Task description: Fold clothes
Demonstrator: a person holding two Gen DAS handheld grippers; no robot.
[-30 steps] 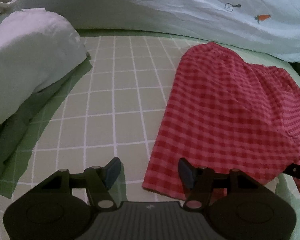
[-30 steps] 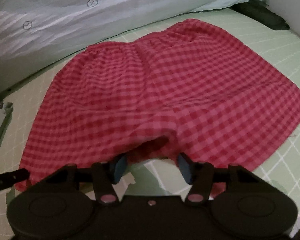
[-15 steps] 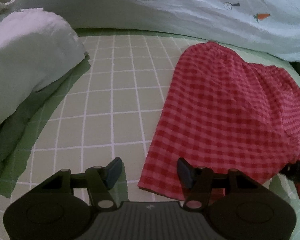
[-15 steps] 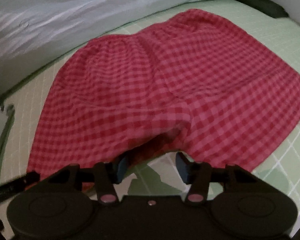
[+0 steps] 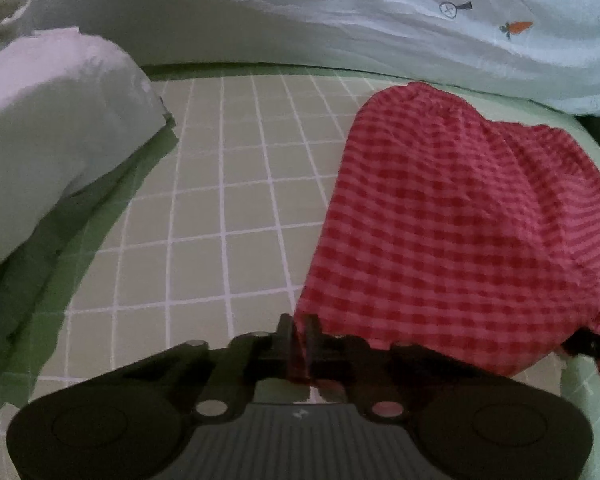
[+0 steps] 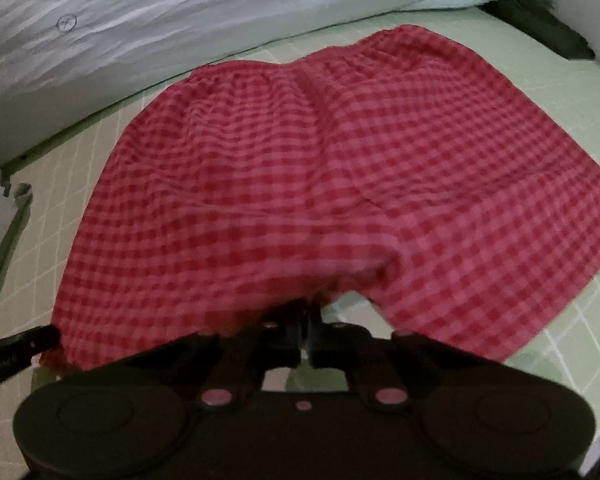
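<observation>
the red gingham shorts (image 6: 340, 184) lie flat on the green grid mat (image 5: 228, 200), waistband away at twelve o'clock, hems near. the left gripper (image 5: 299, 338) pinches the near left hem corner, fingers pressed together on the cloth; the right gripper (image 6: 305, 320) pinches the hem at the crotch, likewise clamped. that pairing looks meant for carrying one leg over the other. at nine o'clock a white folded pile (image 5: 56, 128) sits well apart; the pale blue carrot-print quilt (image 5: 380, 20) crowds the waistband edge, limiting room beyond.

One pair of red checked shorts (image 6: 320, 184), one white bundle (image 5: 52, 136), two tongs.
</observation>
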